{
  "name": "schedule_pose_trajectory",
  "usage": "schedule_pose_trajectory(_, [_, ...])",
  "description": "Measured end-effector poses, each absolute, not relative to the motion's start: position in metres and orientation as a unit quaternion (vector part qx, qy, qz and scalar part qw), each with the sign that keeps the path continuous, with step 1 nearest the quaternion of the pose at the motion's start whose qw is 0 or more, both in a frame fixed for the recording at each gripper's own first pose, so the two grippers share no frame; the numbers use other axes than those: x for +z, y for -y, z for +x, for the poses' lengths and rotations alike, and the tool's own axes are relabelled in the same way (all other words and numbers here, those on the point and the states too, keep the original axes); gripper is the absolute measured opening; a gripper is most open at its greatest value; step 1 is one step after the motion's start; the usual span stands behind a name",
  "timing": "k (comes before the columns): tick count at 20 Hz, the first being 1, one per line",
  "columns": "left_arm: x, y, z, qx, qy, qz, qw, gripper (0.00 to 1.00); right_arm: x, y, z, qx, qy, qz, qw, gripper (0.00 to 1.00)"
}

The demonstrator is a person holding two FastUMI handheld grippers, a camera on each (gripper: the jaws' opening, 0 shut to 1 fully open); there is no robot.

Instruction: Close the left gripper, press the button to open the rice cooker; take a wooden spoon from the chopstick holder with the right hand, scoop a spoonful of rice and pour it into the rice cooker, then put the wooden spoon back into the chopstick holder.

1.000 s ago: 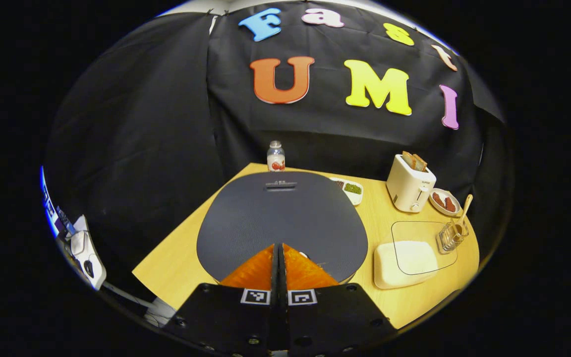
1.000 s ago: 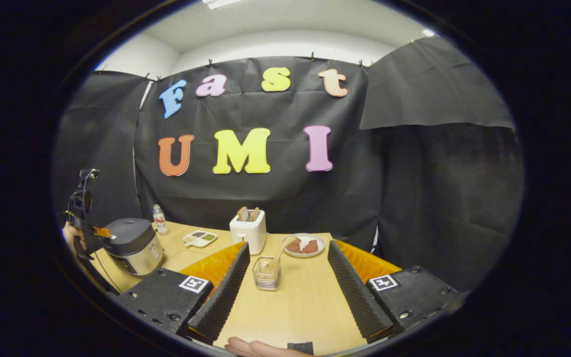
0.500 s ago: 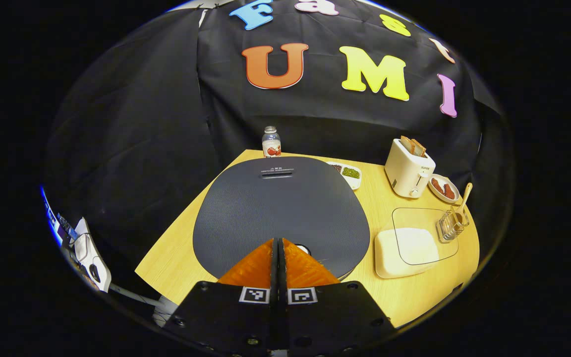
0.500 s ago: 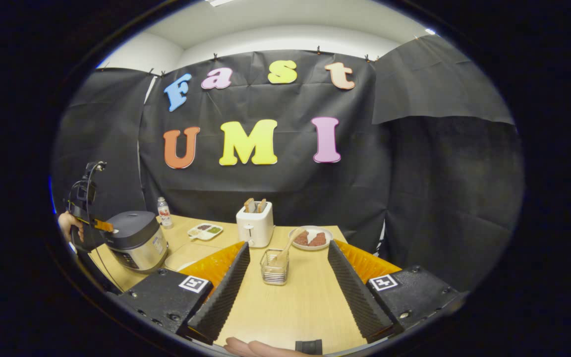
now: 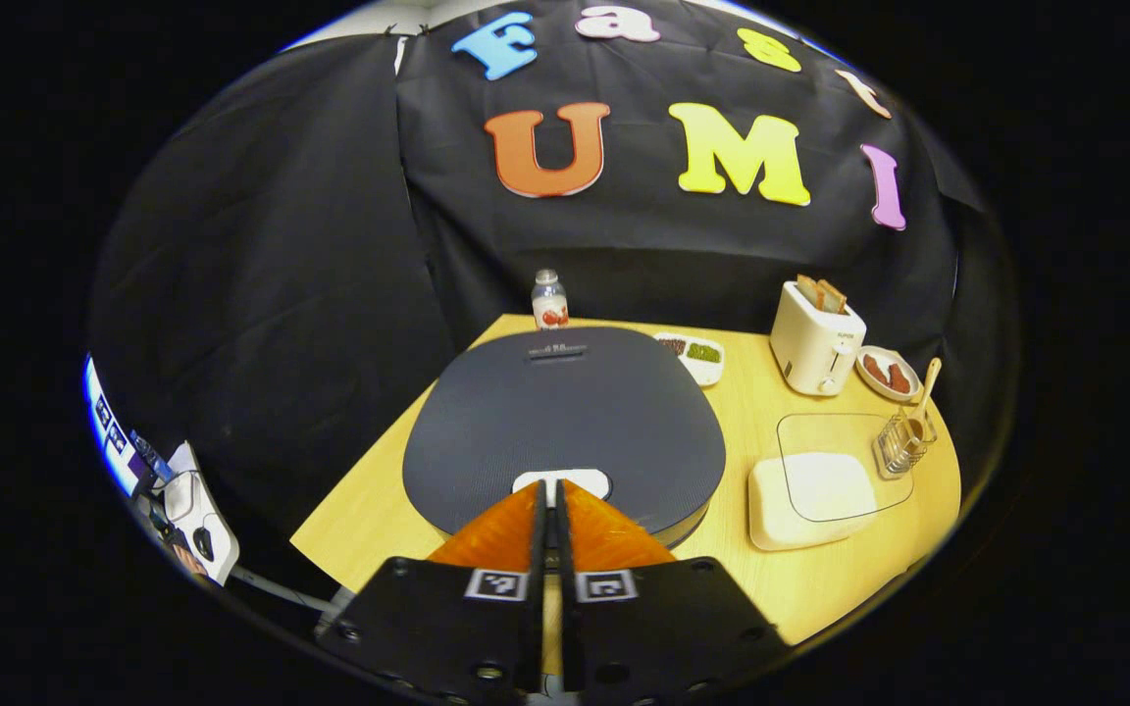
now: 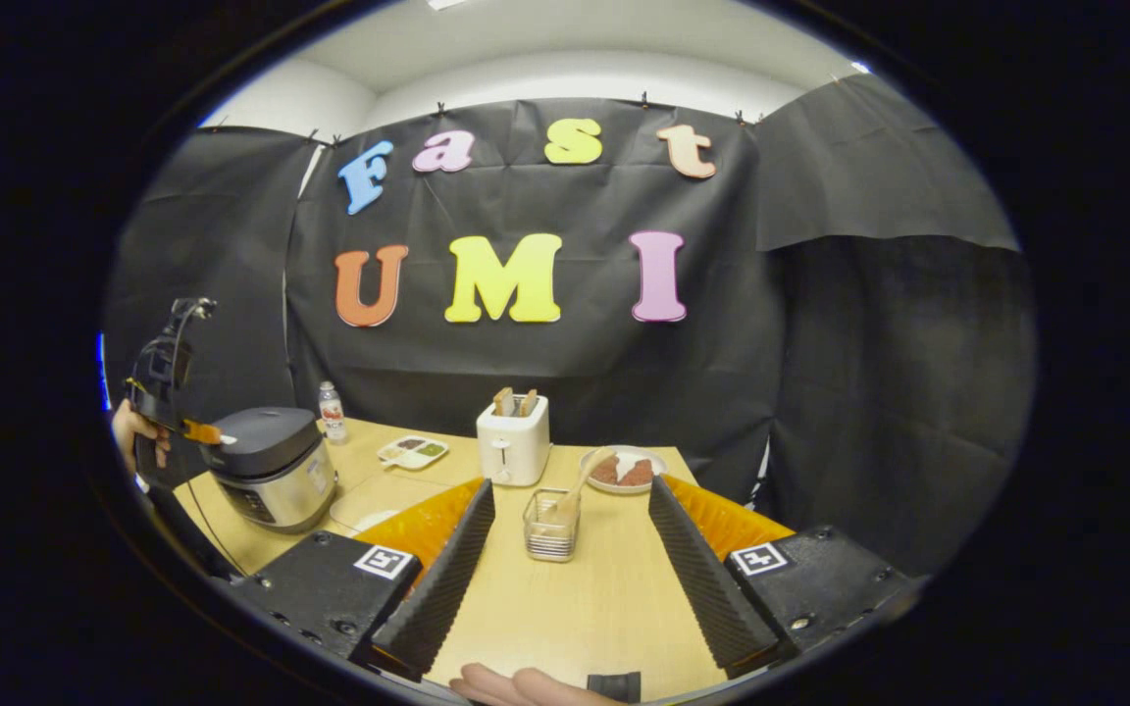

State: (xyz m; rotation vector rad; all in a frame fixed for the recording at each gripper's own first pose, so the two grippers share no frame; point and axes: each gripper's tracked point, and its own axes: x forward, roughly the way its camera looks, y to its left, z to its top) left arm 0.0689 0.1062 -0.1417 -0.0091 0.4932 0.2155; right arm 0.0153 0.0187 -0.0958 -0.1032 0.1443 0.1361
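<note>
Hovering over the rice cooker (image 5: pixel 565 431), my left gripper (image 5: pixel 552 490) has its two orange fingers clenched together with nothing between them, their tips just at the white button (image 5: pixel 561 481) on the near edge of the dark lid; I cannot tell whether they touch it. The lid is down. The left gripper view looks down on that lid, while the right gripper view shows the cooker (image 6: pixel 271 469) from the side, its silver body standing at the table's left end, with my left gripper (image 6: pixel 200 431) poised at its top edge and my hand (image 6: pixel 133 436) behind it. My right gripper (image 6: pixel 570 549) is released, fingers spread wide and empty above the wooden table (image 6: pixel 585 598), and straight ahead between them stands the wire chopstick holder (image 6: pixel 551 525) with the wooden spoon (image 6: pixel 580 482) leaning out of it to the right. In the left gripper view a white tub of rice (image 5: pixel 805 488) with a clear lid lies between cooker and holder. Behind stand a white toaster (image 6: pixel 514 446) with bread in it, a plate of red pieces (image 6: pixel 624 469), a small divided dish (image 6: pixel 412 450) and a bottle (image 6: pixel 332 412) against the wall.
</note>
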Motion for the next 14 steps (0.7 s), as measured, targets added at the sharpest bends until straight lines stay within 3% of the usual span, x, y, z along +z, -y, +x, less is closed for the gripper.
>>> schedule_pose_trajectory(2, [-0.110,-0.110,0.065,0.126,-0.177,0.002,0.976,0.58,-0.100,-0.016,0.020,0.060,-0.074,-0.049,0.994,1.00])
schedule_pose_trajectory(3, [-0.099,-0.102,0.054,0.114,-0.168,-0.010,0.979,0.72,-0.101,-0.013,0.022,0.055,-0.075,-0.039,0.995,1.00])
schedule_pose_trajectory(4, [-0.094,-0.094,0.048,0.105,-0.156,-0.020,0.982,0.93,-0.102,-0.013,0.024,0.053,-0.075,-0.031,0.995,1.00])
schedule_pose_trajectory(6, [-0.084,-0.090,0.038,0.096,-0.134,-0.018,0.986,0.97,-0.105,-0.019,0.026,0.056,-0.077,-0.029,0.995,1.00])
schedule_pose_trajectory(9, [-0.070,-0.099,0.025,0.117,-0.092,0.013,0.989,0.96,-0.112,-0.024,0.034,0.060,-0.078,-0.035,0.995,1.00])
schedule_pose_trajectory(14, [-0.056,-0.080,-0.014,0.095,-0.040,-0.001,0.995,0.96,-0.131,-0.027,0.067,0.062,-0.098,-0.018,0.993,1.00])
